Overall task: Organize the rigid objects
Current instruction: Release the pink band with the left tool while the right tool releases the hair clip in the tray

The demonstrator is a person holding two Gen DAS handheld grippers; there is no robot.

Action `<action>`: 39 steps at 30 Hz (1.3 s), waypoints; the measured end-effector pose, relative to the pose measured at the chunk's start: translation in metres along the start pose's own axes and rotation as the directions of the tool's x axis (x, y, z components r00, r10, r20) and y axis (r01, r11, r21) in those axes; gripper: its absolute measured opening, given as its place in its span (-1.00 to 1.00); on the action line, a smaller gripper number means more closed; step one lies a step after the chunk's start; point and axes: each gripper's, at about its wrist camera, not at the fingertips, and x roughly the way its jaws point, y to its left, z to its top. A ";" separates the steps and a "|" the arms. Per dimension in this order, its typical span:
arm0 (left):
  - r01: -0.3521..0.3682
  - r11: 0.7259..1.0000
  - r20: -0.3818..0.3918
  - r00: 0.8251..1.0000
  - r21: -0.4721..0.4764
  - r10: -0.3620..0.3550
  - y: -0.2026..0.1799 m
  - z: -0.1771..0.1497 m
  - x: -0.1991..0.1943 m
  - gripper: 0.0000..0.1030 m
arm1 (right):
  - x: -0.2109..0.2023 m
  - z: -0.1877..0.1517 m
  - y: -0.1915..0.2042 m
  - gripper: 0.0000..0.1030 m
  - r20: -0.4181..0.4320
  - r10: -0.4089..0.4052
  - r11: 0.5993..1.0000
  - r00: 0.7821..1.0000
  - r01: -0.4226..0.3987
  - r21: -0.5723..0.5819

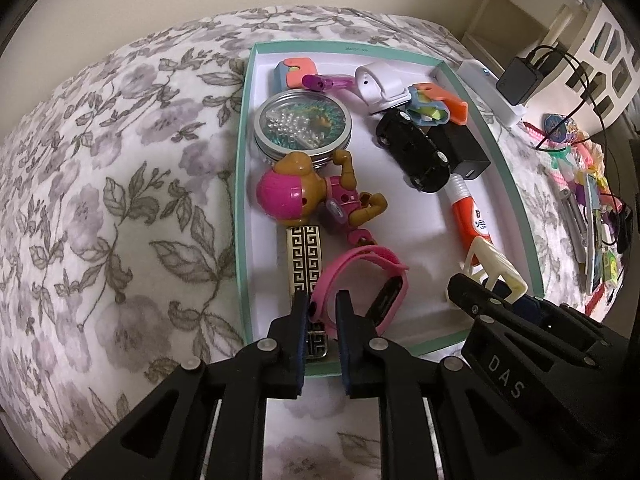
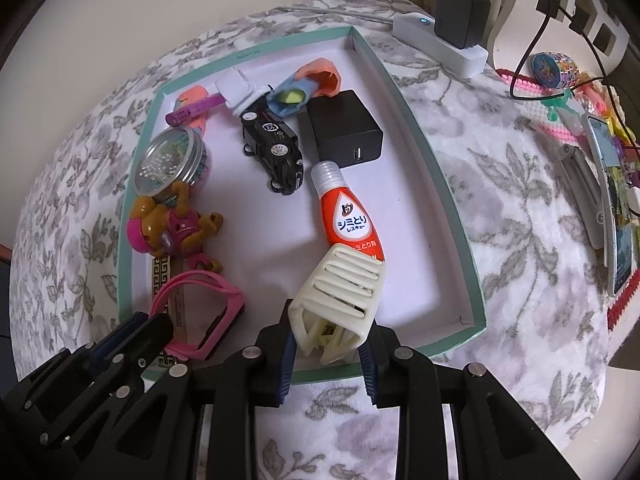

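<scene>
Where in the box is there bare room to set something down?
Bare floor lies mid-box, between the doll and the red tube, and right of the tube toward the near corner. The far end around the car is crowded.

Pink band (image 1: 362, 276) hides the patterned bar's (image 1: 303, 256) middle; colourful clutter (image 1: 592, 216) blurred.

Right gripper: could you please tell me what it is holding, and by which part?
The right gripper is shut on the cream hair clip, gripping its near end.
</scene>
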 end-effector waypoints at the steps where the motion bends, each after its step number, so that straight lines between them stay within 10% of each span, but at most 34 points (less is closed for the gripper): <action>1: 0.004 1.000 0.002 1.000 -0.001 -0.004 0.000 0.000 -0.001 -0.62 | -0.001 0.000 -0.001 -0.40 0.002 0.002 1.000 1.000 -0.002 0.003; 5: -0.007 1.000 0.023 1.000 0.007 0.007 -0.003 0.002 -0.006 -0.24 | -0.004 0.000 -0.005 -0.38 0.013 0.010 1.000 1.000 -0.010 0.019; 22: -0.088 0.992 0.114 0.989 -0.095 0.099 0.030 0.009 -0.033 0.08 | -0.014 0.002 0.001 0.38 0.078 0.020 1.000 0.997 -0.020 0.001; 24: -0.092 0.989 0.112 0.988 -0.115 0.105 0.036 0.010 -0.031 0.37 | -0.014 0.002 0.001 0.46 0.086 0.026 1.000 0.996 -0.026 0.001; 39: -0.174 0.964 0.153 0.966 -0.201 0.206 0.060 0.005 -0.035 0.82 | -0.018 0.000 0.009 0.96 0.142 0.034 0.999 0.989 -0.028 -0.042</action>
